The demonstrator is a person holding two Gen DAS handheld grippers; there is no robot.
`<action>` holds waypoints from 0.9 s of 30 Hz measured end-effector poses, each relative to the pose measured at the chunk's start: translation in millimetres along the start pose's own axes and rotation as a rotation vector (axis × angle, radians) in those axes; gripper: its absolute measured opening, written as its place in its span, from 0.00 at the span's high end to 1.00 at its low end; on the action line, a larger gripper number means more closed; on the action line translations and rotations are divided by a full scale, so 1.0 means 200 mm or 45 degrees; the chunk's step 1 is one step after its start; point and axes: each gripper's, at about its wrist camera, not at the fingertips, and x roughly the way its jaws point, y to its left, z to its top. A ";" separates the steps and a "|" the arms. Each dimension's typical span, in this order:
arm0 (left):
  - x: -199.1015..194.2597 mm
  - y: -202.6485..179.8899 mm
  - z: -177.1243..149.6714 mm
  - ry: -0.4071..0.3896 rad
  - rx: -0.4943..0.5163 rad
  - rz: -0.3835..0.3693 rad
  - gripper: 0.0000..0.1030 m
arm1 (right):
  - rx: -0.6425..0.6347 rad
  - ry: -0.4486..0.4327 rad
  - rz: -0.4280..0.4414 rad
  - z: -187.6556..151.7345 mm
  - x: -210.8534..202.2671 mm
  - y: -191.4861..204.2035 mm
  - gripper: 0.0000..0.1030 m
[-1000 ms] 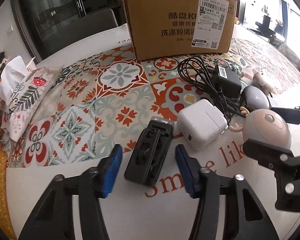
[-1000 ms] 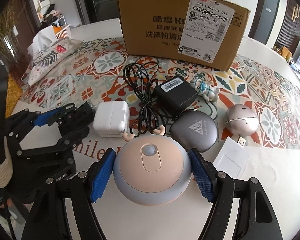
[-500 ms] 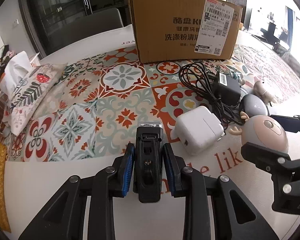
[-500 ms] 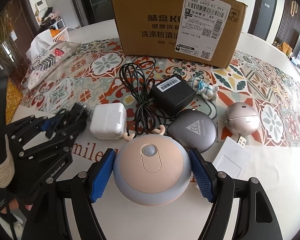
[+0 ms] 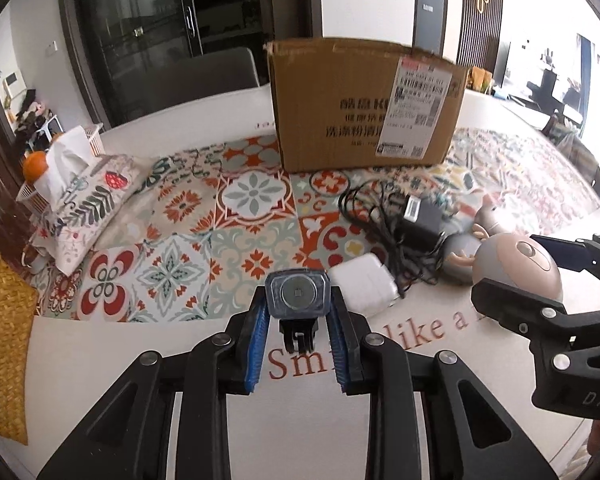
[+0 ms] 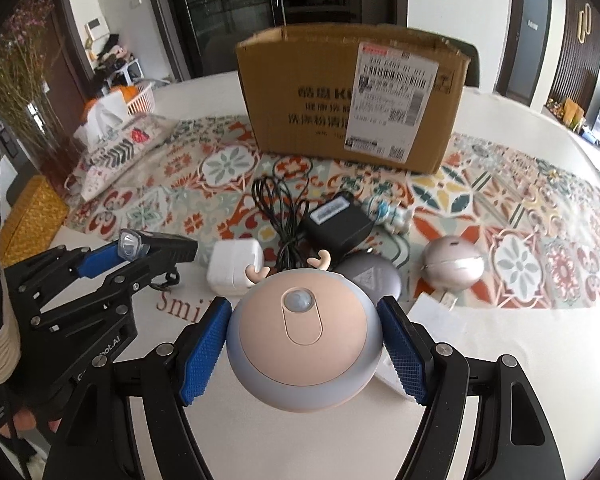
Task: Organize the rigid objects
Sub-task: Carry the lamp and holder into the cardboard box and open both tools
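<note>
My left gripper (image 5: 298, 309) is shut on a black bike-style light (image 5: 298, 294) whose clear lens faces the camera, and it holds the light off the white tablecloth. In the right wrist view that light (image 6: 168, 246) sticks out level from the left gripper (image 6: 114, 254). My right gripper (image 6: 304, 309) is shut on a round pink and grey night light with small antlers (image 6: 304, 344), raised above the table. In the left wrist view the round light (image 5: 516, 268) sits between the right gripper's black fingers (image 5: 500, 294) at the right edge.
An open cardboard box (image 6: 340, 96) stands at the back on the patterned mat. In front of it lie a black adapter with its cord (image 6: 336, 224), a white charger (image 6: 236, 266), a grey disc (image 6: 370, 276), a silver ball (image 6: 454, 264) and a small figure (image 6: 388, 210). A tissue pouch (image 5: 80, 208) lies at the left.
My left gripper closed on the black light and lifted it, tipping its lens toward the camera. My right gripper rose with the round light, and the table looks farther away in both views.
</note>
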 end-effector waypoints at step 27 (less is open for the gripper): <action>-0.34 -0.08 0.53 -0.321 0.041 -0.053 0.72 | 0.014 -0.435 -0.079 0.37 -0.49 -0.12 0.27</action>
